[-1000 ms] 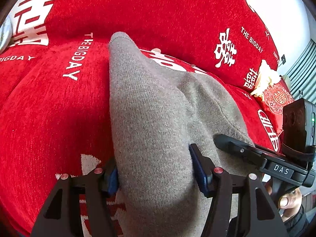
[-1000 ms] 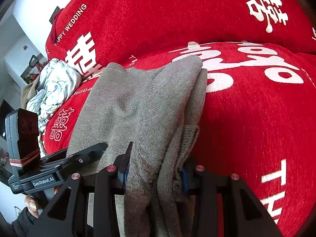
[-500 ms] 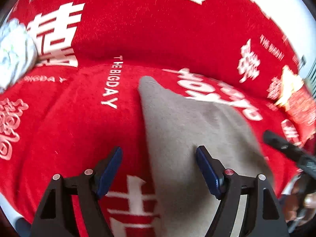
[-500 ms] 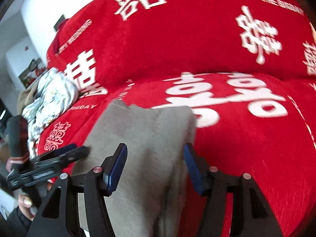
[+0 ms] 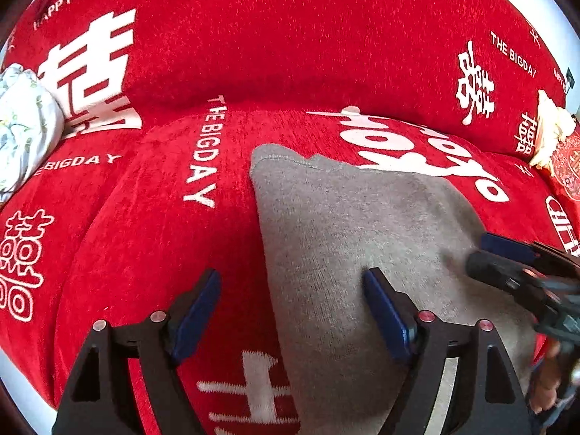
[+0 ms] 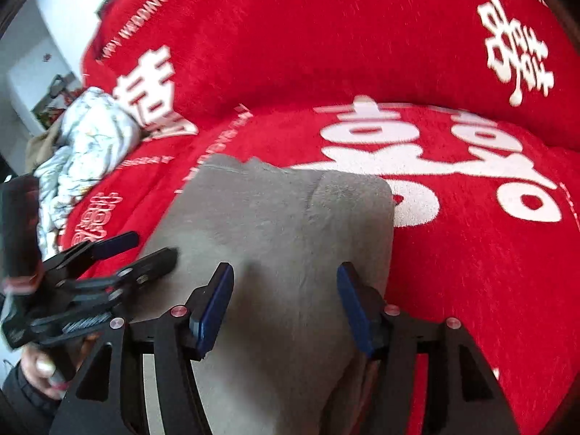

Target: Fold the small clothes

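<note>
A grey knit garment [image 5: 348, 224] lies folded flat on the red sofa seat [image 5: 145, 235]; it also shows in the right wrist view [image 6: 275, 224]. My left gripper [image 5: 291, 308] is open and empty above the garment's left edge. My right gripper [image 6: 284, 301] is open and empty above the garment's near right part. The right gripper also shows in the left wrist view [image 5: 514, 264], and the left gripper in the right wrist view [image 6: 130, 250].
A crumpled white floral cloth [image 5: 25, 127] lies at the sofa's left end, also in the right wrist view [image 6: 83, 152]. A cream cloth and a red cushion [image 5: 565, 159] sit at the right end. The red backrest [image 5: 290, 36] rises behind the seat.
Both grippers have let go of the grey garment, opened, and pulled back and up. The garment now lies flat on the seat.
</note>
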Demonstrator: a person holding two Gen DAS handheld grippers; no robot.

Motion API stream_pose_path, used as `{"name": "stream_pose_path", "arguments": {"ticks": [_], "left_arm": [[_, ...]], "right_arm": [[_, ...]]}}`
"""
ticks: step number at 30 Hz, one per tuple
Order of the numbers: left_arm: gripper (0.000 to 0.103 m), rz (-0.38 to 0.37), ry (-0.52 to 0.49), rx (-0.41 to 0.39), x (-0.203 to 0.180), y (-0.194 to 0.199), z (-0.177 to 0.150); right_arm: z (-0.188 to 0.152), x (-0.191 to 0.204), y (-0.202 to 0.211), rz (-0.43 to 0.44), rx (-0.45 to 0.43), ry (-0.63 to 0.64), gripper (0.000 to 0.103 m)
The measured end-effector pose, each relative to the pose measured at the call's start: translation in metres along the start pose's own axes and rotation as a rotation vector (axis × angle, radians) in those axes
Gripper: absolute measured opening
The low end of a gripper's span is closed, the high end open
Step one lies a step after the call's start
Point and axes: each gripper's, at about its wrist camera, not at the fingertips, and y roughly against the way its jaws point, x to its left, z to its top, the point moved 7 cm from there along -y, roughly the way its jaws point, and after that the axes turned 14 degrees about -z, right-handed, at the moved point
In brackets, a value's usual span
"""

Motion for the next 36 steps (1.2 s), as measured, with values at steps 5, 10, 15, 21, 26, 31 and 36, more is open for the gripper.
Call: {"name": "stream_pose_path", "arguments": {"ticks": [5, 10, 15, 21, 26, 31, 36], "left_arm": [[0.082, -0.012, -0.053, -0.044, -0.017, 0.030, -0.016], [0.082, -0.001, -0.081, -0.060, -0.022, 0.043, -0.038], [0.082, 0.044, -0.102, -0.058, -0.024, 0.047, -0.057], [0.082, 0.094, -0.118, -0.067, -0.034, 0.061, -0.074], [0.082, 0.160, -0.166, -0.103, -0.053, 0.078, -0.083], [0.082, 0.152, -0.131, -0.140, -0.059, 0.092, -0.085], [0.082, 0.118, -0.126, -0.181, -0.066, 0.103, -0.092]], "right_arm": [[-0.027, 0.020, 0.044, 0.063, -0.085, 0.069, 0.064], [-0.061, 0.020, 0.035, 0.078, -0.050, 0.089, 0.064], [-0.084, 0.019, 0.035, 0.043, -0.052, 0.102, 0.064], [-0.105, 0.020, 0.046, -0.060, -0.047, 0.114, 0.070], [-0.103, 0.029, 0.076, -0.146, -0.130, 0.121, 0.079], [-0.100, 0.031, 0.095, -0.240, -0.193, 0.104, 0.084], [-0.107, 0.030, 0.095, -0.253, -0.175, 0.082, 0.084]]}}
